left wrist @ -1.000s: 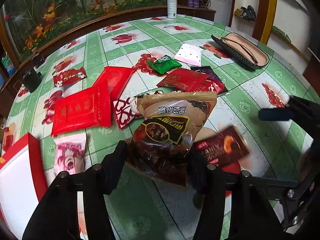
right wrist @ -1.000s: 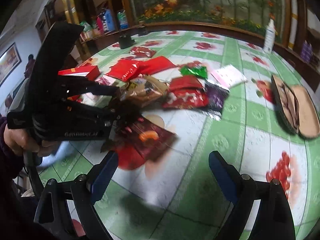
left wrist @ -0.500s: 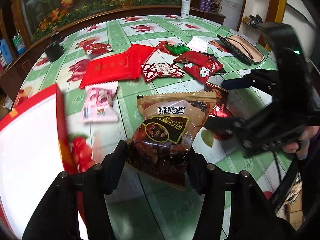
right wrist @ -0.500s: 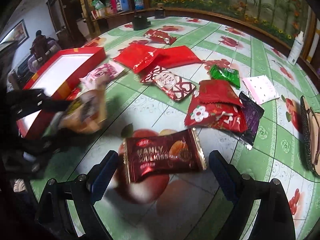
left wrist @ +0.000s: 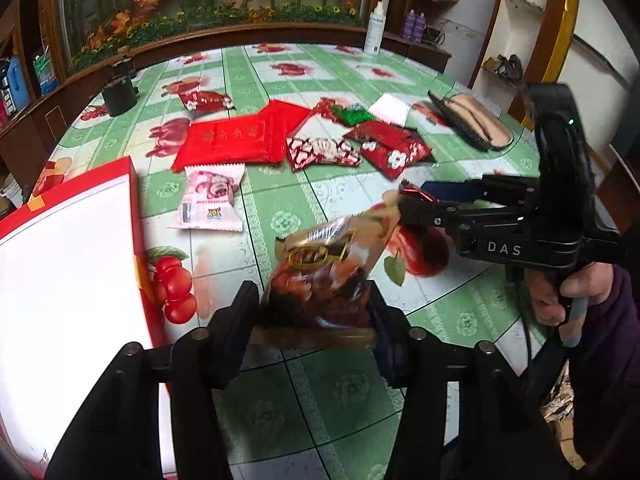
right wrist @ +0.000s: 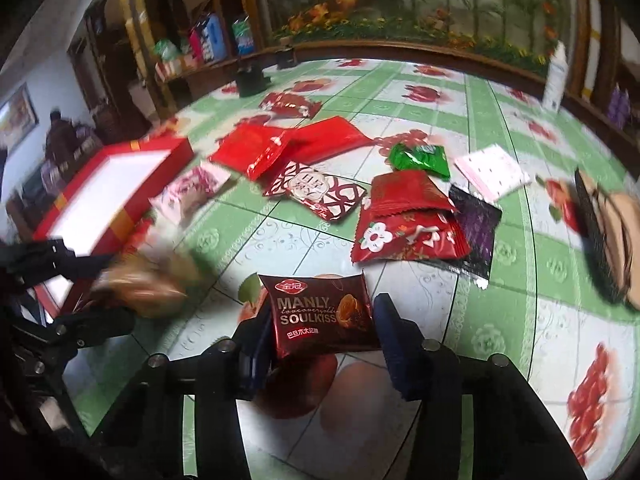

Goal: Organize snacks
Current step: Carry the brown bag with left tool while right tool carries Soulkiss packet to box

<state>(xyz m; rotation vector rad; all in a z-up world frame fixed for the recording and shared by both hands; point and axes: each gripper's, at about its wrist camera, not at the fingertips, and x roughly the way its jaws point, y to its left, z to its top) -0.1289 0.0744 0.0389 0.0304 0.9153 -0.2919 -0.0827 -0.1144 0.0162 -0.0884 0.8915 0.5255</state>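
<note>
My left gripper (left wrist: 312, 308) is shut on the lower part of a brown snack bag (left wrist: 324, 276), and its jaws are still closing. The bag leans right, blurred, just right of the open red box (left wrist: 136, 216) with its white inside. My right gripper (right wrist: 320, 328) has its jaws closing on a dark red "MANLY SOULKISS" packet (right wrist: 320, 316), which is squeezed between both pads. In the left wrist view the right gripper (left wrist: 404, 200) reaches in from the right with red foil at its tips. In the right wrist view the left gripper (right wrist: 100, 280) and its bag (right wrist: 140, 280) are a blur at the left.
Loose snacks lie on the green flowered tablecloth: flat red packets (left wrist: 232, 140), a pink packet (left wrist: 212, 196), a red-and-white one (left wrist: 320, 152), a green one (right wrist: 420, 158), a purple one (right wrist: 476, 224). A glasses case (left wrist: 472, 124), black cup (left wrist: 118, 96) and white bottle (left wrist: 374, 28) stand farther off.
The left gripper has carried the brown bag left, to beside the red box, and the bag now tilts. The right gripper's wide jaws have closed onto the dark red packet.
</note>
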